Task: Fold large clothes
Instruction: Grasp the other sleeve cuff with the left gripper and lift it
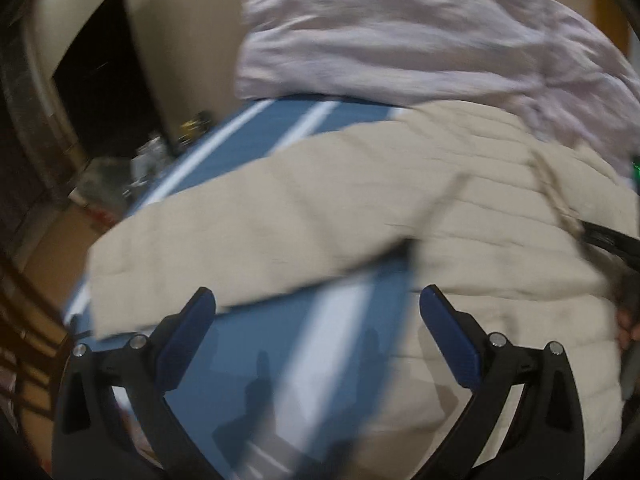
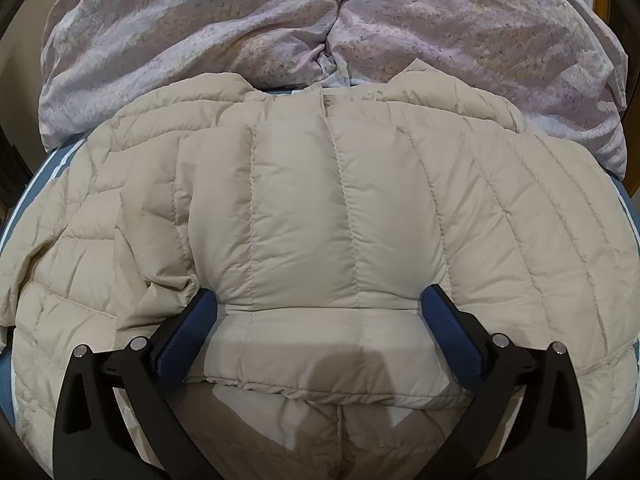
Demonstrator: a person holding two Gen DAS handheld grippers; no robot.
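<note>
Fingers first: my right gripper [image 2: 319,300] stands with its jaws spread wide, the blue pads [image 2: 450,332] on either side of a folded cuff or sleeve end of the beige puffer jacket [image 2: 344,208]; the pads sit just beside the padded fabric, and I cannot tell whether they touch it; nothing is pinched between them. My left gripper [image 1: 318,304] is likewise spread wide and holds nothing; its pads [image 1: 188,332] hang over the blue bedsheet with white stripes [image 1: 304,344], and a sleeve of the jacket [image 1: 248,236] lies across the sheet just beyond the tips; this view is blurred. Outward from there, the jacket lies spread over the bed, quilted side up, its body filling most of the right wrist view; beyond its far edge a crumpled lilac duvet [image 2: 256,40] is heaped, touching the jacket. At the left of the left wrist view, past the bed's edge, stand a dark doorway [image 1: 100,72] and some blurred clutter on the floor [image 1: 120,184].
</note>
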